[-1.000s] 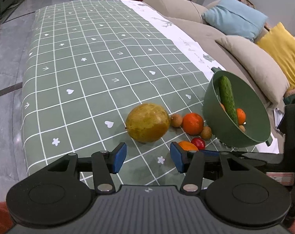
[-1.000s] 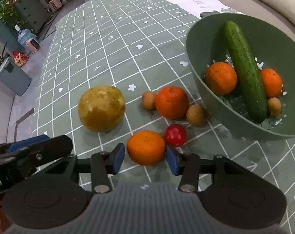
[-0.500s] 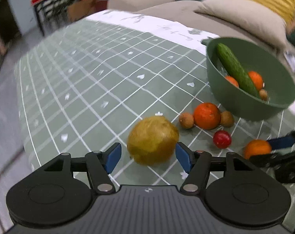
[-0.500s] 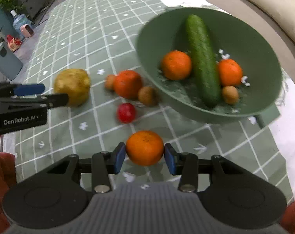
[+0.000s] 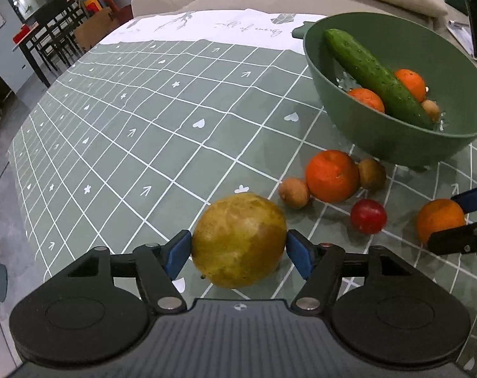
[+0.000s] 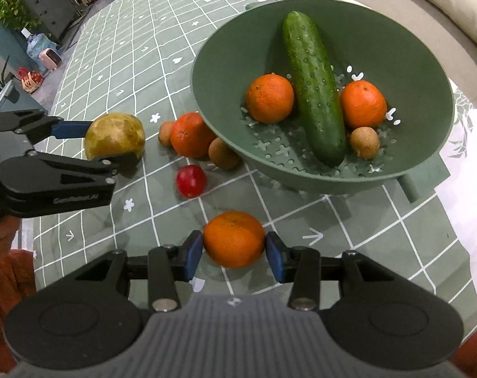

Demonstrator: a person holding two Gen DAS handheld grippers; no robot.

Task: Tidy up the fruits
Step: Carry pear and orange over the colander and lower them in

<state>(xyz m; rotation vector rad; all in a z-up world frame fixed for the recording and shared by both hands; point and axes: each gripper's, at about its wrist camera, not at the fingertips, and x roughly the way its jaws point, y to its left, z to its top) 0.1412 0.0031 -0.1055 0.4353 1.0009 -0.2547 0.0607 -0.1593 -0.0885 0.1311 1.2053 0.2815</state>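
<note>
**Both grippers now bracket a fruit**

The left gripper (image 5: 238, 253) has just been opening its jaws wide, and it has come down around the large, round, mottled yellow-green fruit (image 5: 238, 239), which a second ago lay well ahead of its fingertips. The blue pads flank the fruit closely on both sides; the left one looks about to touch, the right shows a sliver of gap, so I judge it not yet gripped. The fruit sits on the green checked tablecloth (image 5: 143, 145).

Further right, beyond the fingers, lie a loose orange mandarin (image 5: 331, 174), two small brown fruits and a small red fruit (image 5: 368, 215).

The right gripper (image 6: 234, 250) is partly closed on another orange mandarin (image 6: 234, 239), pads pressing both sides. It has carried it away from the red fruit; the green plastic colander bowl (image 6: 206, 63), holding a cucumber and more fruit, now lies straight ahead of its fingers. Delivery looks near.
</note>
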